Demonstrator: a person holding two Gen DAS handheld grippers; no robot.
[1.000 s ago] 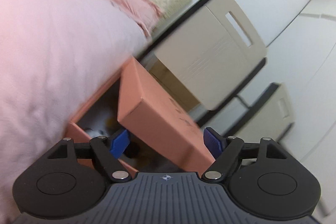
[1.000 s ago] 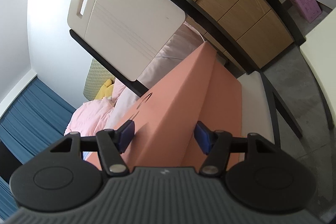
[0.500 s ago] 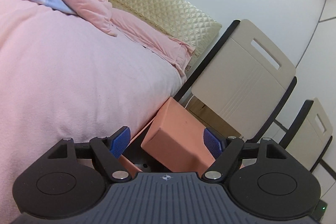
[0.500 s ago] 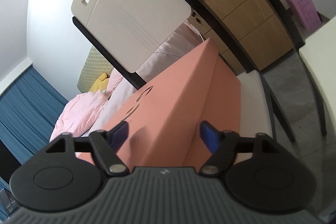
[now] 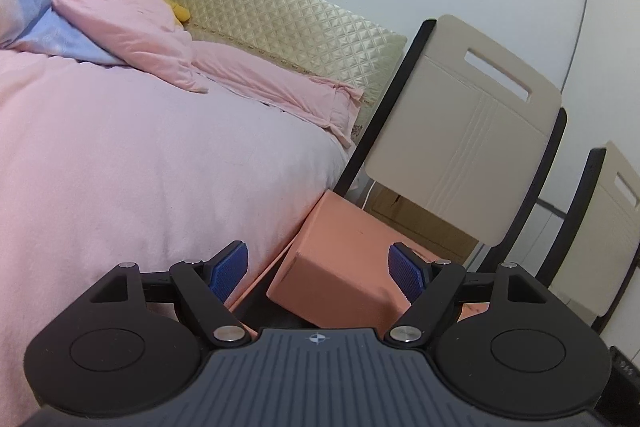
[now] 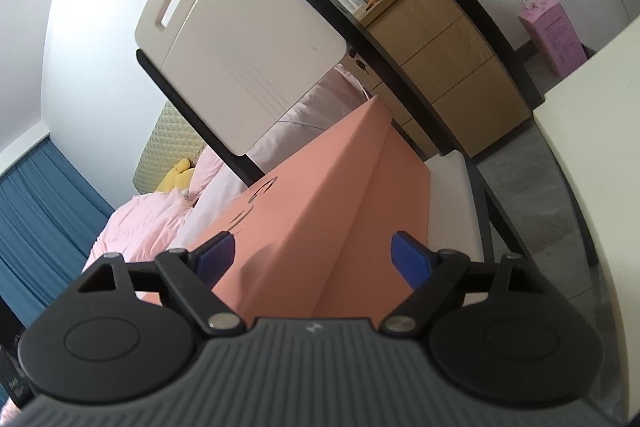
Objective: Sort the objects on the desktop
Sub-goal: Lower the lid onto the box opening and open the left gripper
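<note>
Orange box [image 5: 344, 267] lies beside bed [image 5: 160, 155], in front of chair [image 5: 460, 147]. Left gripper [image 5: 320, 273] released, box between fingers, no contact. Right gripper [image 6: 312, 255] also spread wide over same box [image 6: 320, 227], not grasping.

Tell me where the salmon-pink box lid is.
In both wrist views the salmon-pink box lid lies tilted between each gripper's open fingers, beside the pink bed, before the beige chair.

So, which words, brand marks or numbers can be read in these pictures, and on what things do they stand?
Nothing reads clearly.
Orange box lid: dark curved marks, seen at a slant, not readable.
Pink carton: small print, too blurred to read.
Left gripper body: a small round emblem, no letters.
</note>
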